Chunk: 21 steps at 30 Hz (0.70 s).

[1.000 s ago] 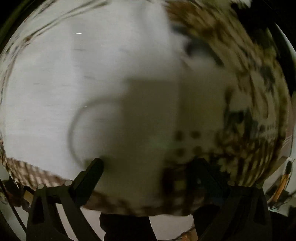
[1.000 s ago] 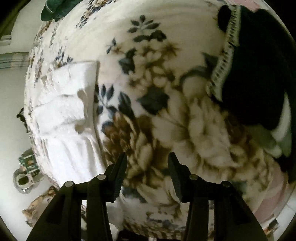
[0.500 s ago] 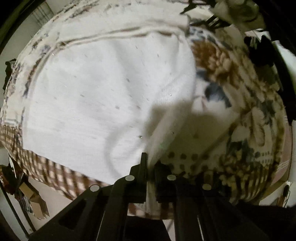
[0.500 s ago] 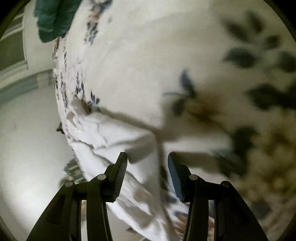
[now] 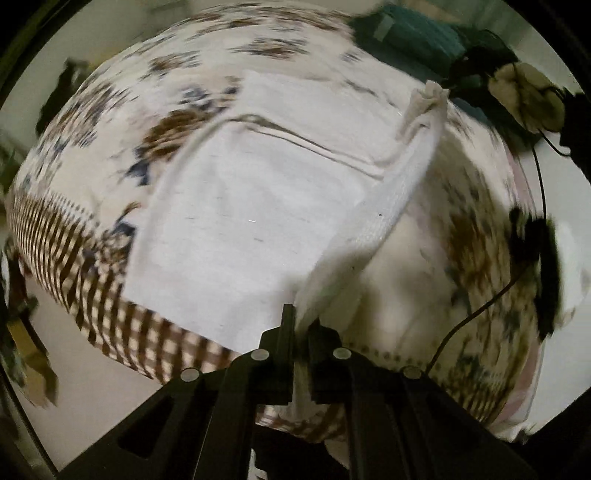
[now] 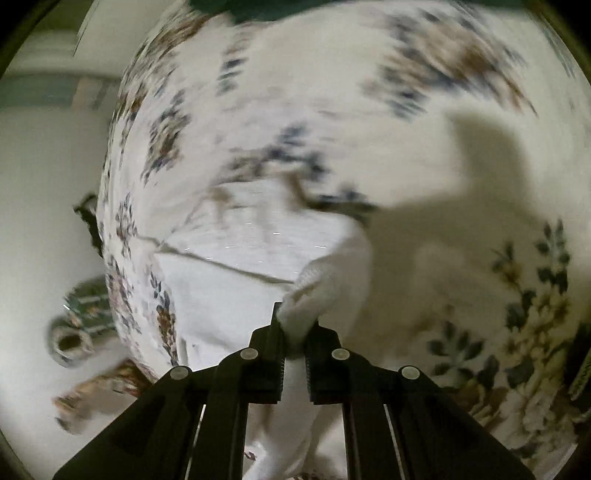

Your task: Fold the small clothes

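Observation:
A white garment (image 5: 240, 221) lies spread on a floral bedspread (image 5: 177, 122). My left gripper (image 5: 301, 317) is shut on its near hem. From there a ribbed edge (image 5: 399, 192) lifts off the bed and runs up to a bunched tip at the upper right. In the right wrist view the same white garment (image 6: 258, 258) lies below, and the jaws of my right gripper (image 6: 295, 321) are closing on a bunched white corner (image 6: 325, 288), which fills the gap between the pads. Both views are motion-blurred.
A teal cloth (image 5: 417, 37) lies at the far edge of the bed and shows again as the teal cloth (image 6: 258, 9) at the top. A black cable (image 5: 480, 306) crosses the bedspread on the right. The bed's checked border (image 5: 110, 295) drops to pale floor (image 6: 37, 184), where small items (image 6: 70, 339) sit.
The left gripper went from open to shut on the white hem and lifted it. The right gripper crossed from bare bedspread to the garment's corner and closed on it.

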### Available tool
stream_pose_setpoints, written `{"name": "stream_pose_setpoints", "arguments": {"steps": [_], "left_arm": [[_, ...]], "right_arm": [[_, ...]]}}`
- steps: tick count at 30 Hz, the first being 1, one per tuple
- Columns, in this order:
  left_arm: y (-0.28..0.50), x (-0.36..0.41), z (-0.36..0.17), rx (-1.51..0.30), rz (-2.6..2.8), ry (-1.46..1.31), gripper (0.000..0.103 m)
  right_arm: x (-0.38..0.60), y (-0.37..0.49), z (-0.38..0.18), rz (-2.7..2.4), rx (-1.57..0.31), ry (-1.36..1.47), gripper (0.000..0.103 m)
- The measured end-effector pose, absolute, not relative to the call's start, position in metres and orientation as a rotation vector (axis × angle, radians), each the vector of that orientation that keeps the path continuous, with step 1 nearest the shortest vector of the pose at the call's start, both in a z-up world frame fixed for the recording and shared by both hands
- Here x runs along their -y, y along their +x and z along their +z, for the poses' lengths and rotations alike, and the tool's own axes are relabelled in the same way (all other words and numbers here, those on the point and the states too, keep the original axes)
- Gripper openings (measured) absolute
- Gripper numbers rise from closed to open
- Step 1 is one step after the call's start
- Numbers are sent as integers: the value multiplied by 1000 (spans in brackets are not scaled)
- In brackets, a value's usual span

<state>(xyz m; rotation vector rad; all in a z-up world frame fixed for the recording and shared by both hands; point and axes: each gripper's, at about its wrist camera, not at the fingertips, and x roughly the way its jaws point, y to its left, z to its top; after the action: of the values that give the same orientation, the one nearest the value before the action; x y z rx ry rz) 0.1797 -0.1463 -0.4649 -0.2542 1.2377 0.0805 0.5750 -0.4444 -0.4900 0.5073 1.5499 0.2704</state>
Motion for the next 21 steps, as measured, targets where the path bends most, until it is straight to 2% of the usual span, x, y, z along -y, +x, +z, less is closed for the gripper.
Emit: {"name": "stream_pose_setpoints", "arguments": {"steps": [2, 6, 12, 17, 18, 20, 21], "left_arm": [[176, 116, -469, -1226, 95, -322, 3], [169, 48, -490, -1214, 132, -462, 3], [168, -37, -530, -1199, 192, -583, 3], [181, -79, -571, -1224, 162, -649, 3], [185, -85, -583, -1250, 149, -664, 4], [186, -93, -593, -1278, 135, -690, 7], [186, -98, -596, -1295, 136, -704, 10]], "right_arm": [[386, 593, -470, 277, -1539, 410, 9], [273, 618, -466, 274, -1548, 264, 8], [107, 653, -512, 213, -1572, 8, 8], [47, 668, -564, 150, -1600, -110, 8], [45, 670, -571, 145, -1621, -103, 10], [49, 673, -586, 165, -1691, -12, 21], [55, 669, -584, 178, -1698, 35, 32]]}}
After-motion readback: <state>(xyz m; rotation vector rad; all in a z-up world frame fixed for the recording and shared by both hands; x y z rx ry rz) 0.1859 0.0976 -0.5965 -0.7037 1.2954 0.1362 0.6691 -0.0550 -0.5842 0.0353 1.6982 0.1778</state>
